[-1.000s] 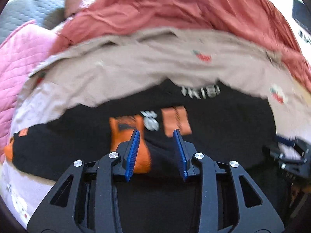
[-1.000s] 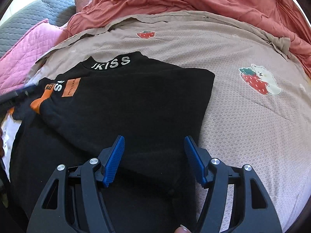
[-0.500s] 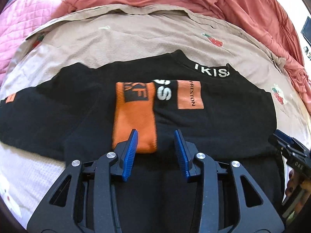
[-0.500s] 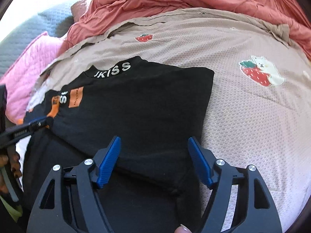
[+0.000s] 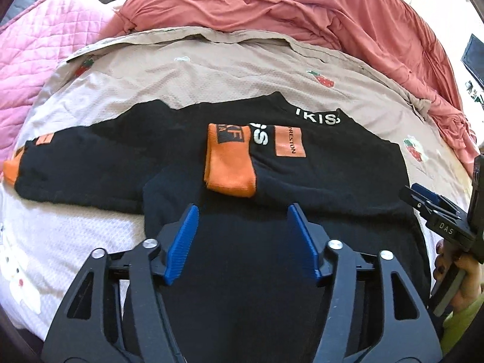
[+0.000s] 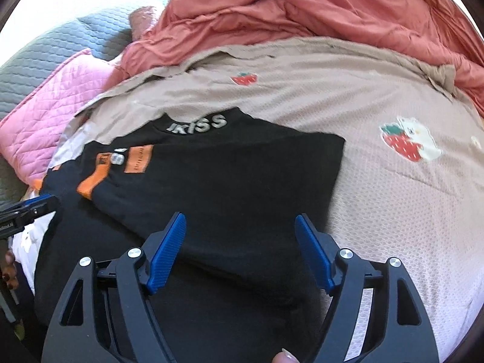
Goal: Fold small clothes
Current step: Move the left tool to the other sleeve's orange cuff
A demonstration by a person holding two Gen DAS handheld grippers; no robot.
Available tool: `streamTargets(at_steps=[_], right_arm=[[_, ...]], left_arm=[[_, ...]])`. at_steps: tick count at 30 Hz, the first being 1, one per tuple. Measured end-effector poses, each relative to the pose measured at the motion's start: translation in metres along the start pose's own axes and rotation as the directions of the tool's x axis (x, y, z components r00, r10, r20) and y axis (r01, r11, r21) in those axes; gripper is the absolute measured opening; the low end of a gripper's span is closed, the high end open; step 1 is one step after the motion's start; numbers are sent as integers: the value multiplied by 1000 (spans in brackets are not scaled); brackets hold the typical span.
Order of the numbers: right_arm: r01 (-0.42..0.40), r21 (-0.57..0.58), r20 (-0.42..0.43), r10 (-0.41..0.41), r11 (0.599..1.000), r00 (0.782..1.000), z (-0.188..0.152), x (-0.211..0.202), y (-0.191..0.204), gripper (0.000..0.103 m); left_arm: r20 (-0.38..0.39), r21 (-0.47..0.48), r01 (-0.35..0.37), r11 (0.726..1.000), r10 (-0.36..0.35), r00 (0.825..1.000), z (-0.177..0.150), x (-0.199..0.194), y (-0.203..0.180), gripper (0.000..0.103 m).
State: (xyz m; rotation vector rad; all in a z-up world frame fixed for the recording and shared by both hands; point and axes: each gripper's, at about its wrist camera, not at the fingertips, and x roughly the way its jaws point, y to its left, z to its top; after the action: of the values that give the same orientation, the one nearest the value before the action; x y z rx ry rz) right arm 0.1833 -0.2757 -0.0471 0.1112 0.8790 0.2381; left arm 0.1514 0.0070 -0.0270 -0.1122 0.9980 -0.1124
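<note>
A small black sweatshirt (image 5: 332, 175) with orange cuffs and white collar lettering lies on the bed. Its right sleeve is folded across the chest, so that the orange cuff (image 5: 230, 163) rests on the middle. The other sleeve (image 5: 75, 163) stretches out to the left. My left gripper (image 5: 242, 239) is open and empty, just above the lower body of the shirt. My right gripper (image 6: 240, 251) is open and empty over the folded right side of the shirt (image 6: 242, 181). The right gripper also shows at the right edge of the left wrist view (image 5: 435, 211).
The shirt lies on a beige bedsheet (image 6: 378, 205) with strawberry prints. A crumpled coral-red duvet (image 5: 287, 9) lies behind it. A pink quilted blanket (image 5: 39, 54) is at the left, with a grey one (image 6: 60, 48) behind it.
The left gripper has let go of the sleeve cuff, opened wide and drawn back toward the hem. The right gripper has drawn back slightly and stayed open.
</note>
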Motion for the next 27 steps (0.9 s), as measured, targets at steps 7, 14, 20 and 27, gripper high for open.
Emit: streamTargets(at_steps=[7, 14, 20, 27], right_arm=[[15, -115, 88, -5, 993, 996, 0, -19, 31, 82], [42, -208, 163, -8, 977, 987, -8, -35, 66, 97], [48, -223, 166, -11, 974, 986, -16, -39, 93, 97], [18, -232, 159, 20, 972, 987, -24, -44, 130, 97]], left_arm=[[2, -12, -20, 1000, 20, 1000, -7, -8, 16, 78], [17, -14, -57, 998, 57, 998, -11, -15, 32, 93], [26, -2, -62, 998, 62, 998, -12, -20, 41, 93], [-8, -63, -51, 997, 51, 999, -15, -16, 60, 93]])
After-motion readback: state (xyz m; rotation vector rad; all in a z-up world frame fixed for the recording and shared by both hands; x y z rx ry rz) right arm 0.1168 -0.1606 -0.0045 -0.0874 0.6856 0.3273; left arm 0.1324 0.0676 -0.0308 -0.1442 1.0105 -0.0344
